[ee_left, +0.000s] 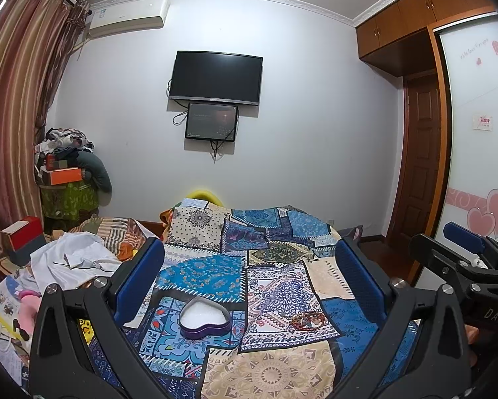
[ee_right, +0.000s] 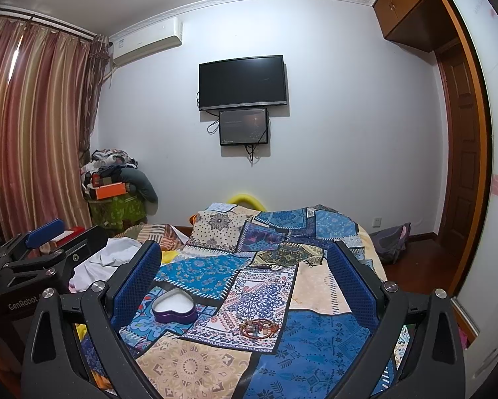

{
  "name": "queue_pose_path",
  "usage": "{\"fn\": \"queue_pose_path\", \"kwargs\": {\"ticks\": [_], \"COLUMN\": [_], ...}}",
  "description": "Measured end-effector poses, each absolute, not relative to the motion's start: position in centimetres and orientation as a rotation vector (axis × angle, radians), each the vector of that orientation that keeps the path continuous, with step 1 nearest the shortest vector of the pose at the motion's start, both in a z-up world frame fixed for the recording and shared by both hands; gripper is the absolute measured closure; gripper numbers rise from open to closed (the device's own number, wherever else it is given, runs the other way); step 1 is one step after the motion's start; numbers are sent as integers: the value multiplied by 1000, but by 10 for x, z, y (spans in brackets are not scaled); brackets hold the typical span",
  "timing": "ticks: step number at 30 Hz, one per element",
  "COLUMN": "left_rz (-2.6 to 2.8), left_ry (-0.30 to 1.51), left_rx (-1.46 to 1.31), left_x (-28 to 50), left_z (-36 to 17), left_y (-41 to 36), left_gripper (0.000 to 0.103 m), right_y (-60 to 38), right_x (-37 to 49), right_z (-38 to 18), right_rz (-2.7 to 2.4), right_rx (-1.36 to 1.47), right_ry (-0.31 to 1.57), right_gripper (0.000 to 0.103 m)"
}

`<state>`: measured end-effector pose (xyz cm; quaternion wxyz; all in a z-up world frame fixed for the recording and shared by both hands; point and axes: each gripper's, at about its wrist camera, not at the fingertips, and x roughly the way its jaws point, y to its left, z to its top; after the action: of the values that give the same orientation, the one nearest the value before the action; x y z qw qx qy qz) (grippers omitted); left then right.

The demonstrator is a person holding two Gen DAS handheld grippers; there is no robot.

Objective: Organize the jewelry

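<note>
A purple heart-shaped box with a white lining lies open on the patchwork bedspread. To its right a small heap of beaded bracelets rests on the same cloth. My left gripper is open and held above the bed, with the box between its blue pads and nothing in them. My right gripper is also open and empty, hovering over the box and the bracelets. Each gripper shows at the edge of the other's view.
A crumpled white cloth and papers lie left of the bed. A red box, a pile of clothes and curtains fill the left corner. A TV hangs on the far wall; a wardrobe stands right.
</note>
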<state>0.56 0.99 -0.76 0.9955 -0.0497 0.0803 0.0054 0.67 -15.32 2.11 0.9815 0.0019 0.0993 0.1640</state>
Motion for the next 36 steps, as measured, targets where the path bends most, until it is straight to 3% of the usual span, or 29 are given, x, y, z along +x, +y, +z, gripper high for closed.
{"fn": "queue_pose_path", "kwargs": {"ticks": [36], "left_rz": [20], "left_ry": [174], "left_rx": [-87], "left_x": [3], "left_z": [-12], "left_y": [12], "left_gripper": [0], "right_y": [-151], "right_x": [13], "right_z": [13], "right_rz": [339], "right_rx": [21], "right_ry": [224], "right_gripper": [4]}}
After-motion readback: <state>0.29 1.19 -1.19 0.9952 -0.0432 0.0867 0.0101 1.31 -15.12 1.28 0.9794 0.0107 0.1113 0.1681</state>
